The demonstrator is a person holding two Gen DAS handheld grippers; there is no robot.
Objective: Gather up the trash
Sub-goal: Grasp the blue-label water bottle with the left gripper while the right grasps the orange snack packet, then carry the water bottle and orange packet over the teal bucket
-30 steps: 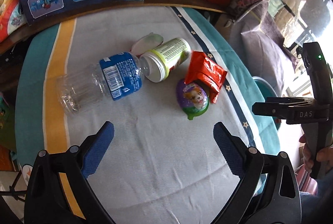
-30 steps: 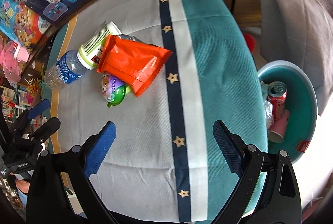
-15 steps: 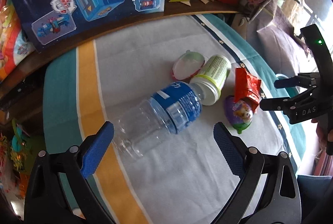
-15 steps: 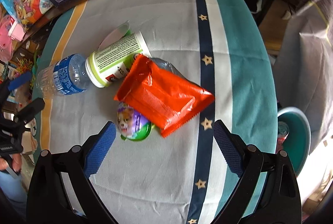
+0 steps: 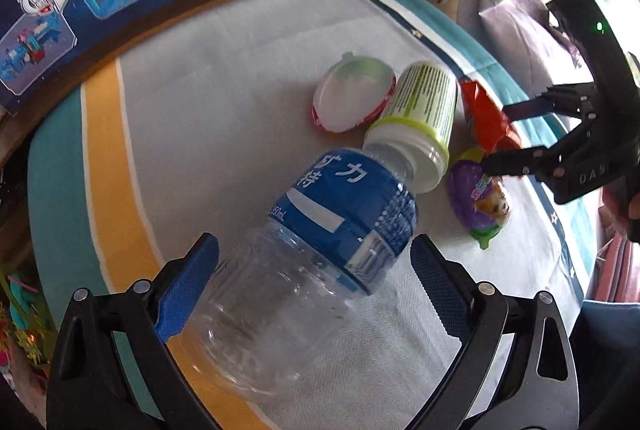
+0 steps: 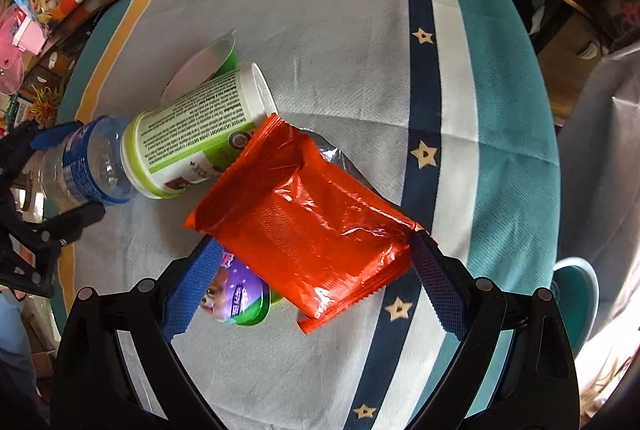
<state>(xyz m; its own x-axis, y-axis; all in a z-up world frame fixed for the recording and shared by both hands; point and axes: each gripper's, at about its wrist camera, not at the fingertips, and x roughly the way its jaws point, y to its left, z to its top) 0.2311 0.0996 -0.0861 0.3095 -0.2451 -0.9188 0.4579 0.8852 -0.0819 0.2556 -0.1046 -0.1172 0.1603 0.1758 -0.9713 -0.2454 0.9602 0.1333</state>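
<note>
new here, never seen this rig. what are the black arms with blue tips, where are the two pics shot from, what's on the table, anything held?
Nothing is held. Each black tool is a hand-held two-finger clamp with blue pads, carrying its own camera that looks along its fingers. The left tool straddles a clear bottle; the right tool straddles an orange wrapper. Both are open. Also on the striped tablecloth are a green-rimmed tub, a purple toy egg and a peeled lid. A teal bin shows at the right edge.

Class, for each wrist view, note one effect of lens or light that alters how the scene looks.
Left wrist view: fisheye bends the table edge into an arc; window light at the right washes out detail. Right wrist view: glare streaks the orange wrapper; the striped cloth curves, and the corners go black.
</note>
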